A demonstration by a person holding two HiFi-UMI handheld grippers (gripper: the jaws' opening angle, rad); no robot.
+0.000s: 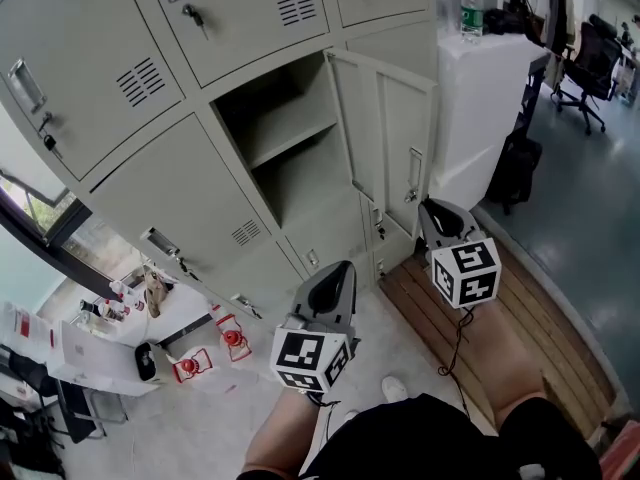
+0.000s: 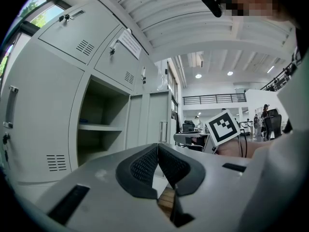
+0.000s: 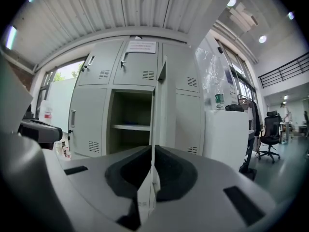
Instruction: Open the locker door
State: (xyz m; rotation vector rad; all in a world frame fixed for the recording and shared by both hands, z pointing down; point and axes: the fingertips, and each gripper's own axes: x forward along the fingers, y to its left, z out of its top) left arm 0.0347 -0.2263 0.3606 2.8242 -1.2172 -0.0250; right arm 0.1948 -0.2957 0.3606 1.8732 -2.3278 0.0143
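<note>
my right gripper pinches locker door at its edge, frame centre; likely stiff, light, slick. left gripper closed, empty.

Grey floor w/ wood slat platform; office chair far right; window at left.

Bottom of locker door hidden behind right tool
</note>
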